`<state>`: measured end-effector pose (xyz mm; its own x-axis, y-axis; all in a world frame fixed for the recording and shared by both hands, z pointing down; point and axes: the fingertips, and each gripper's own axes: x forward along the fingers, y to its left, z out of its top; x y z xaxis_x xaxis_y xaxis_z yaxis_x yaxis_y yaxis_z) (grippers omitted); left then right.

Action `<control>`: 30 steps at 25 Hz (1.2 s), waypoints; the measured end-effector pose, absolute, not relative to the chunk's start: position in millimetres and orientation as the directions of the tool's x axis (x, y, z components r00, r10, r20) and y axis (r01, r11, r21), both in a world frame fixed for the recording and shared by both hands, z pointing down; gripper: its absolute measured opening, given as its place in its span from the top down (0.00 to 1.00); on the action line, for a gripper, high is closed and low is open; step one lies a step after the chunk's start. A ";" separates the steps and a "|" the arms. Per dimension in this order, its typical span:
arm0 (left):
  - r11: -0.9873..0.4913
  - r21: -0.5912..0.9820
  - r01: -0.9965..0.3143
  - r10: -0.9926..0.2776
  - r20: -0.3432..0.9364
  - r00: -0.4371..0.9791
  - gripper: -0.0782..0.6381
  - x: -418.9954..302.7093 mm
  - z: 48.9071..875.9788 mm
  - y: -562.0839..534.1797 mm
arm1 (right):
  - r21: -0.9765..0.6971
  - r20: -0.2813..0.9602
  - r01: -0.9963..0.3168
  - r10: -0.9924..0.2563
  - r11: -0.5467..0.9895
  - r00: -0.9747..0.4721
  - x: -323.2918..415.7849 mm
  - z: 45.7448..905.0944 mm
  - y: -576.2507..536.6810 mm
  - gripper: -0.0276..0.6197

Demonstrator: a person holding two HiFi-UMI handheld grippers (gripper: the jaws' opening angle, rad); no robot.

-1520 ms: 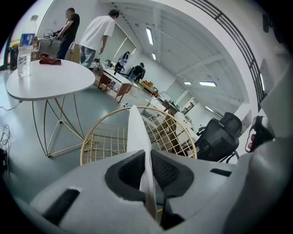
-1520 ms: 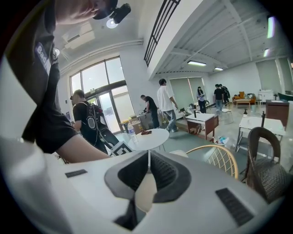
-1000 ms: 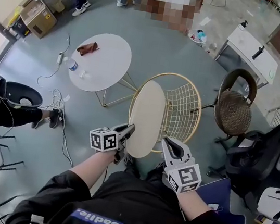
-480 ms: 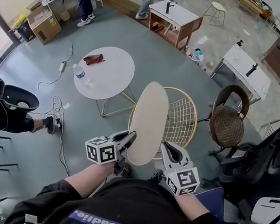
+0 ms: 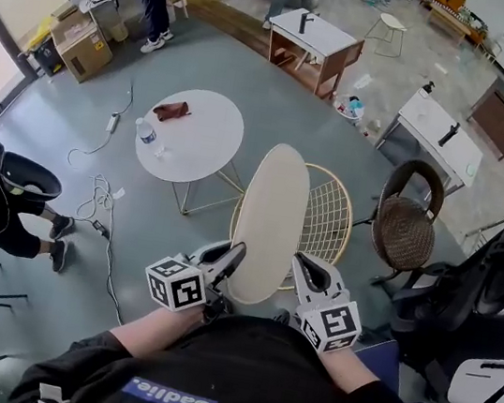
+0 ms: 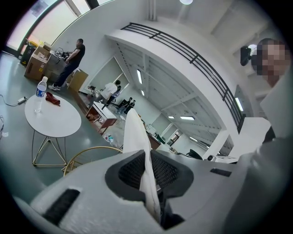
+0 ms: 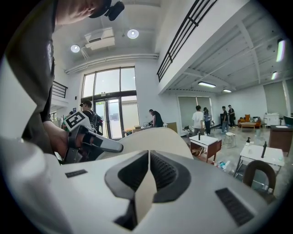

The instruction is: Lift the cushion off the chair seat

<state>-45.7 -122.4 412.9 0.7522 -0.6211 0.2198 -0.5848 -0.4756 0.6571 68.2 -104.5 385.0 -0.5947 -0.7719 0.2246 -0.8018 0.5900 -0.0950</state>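
Note:
The cream round cushion point(image 5: 270, 222) is held up, tilted on edge above the gold wire chair point(image 5: 327, 219). My left gripper point(image 5: 226, 266) is shut on the cushion's near left rim. My right gripper point(image 5: 301, 272) is shut on its near right rim. In the left gripper view the cushion's edge point(image 6: 136, 137) runs upright between the pads of the left gripper point(image 6: 149, 180). The right gripper view shows the cushion point(image 7: 153, 137) spreading away from the right gripper point(image 7: 146, 180), with the left gripper point(image 7: 94, 142) at its far side. The chair seat below shows as bare wire mesh.
A white round table point(image 5: 195, 144) with a water bottle point(image 5: 146, 133) and a brown cloth point(image 5: 172, 110) stands left of the chair. A dark wicker chair point(image 5: 405, 231) and a black office chair point(image 5: 471, 283) are to the right. A cable point(image 5: 108, 240) lies on the floor. People stand further back.
Both grippers have risen with the cushion, the left one more. The cushion has come up off the wire seat and stands steeper on edge.

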 end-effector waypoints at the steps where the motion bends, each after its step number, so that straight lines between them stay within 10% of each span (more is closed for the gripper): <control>1: -0.484 0.652 -0.584 -0.623 0.213 0.753 0.82 -45.3 410.5 -121.6 | -0.092 0.223 -0.802 -0.773 0.590 -0.594 67.9 384.1 -105.2 0.91; 30: -0.630 0.566 -0.532 -0.521 0.200 0.830 0.82 -12.6 398.4 -103.6 | -0.100 0.222 -0.774 -0.744 0.625 -0.630 57.2 385.0 -101.5 0.91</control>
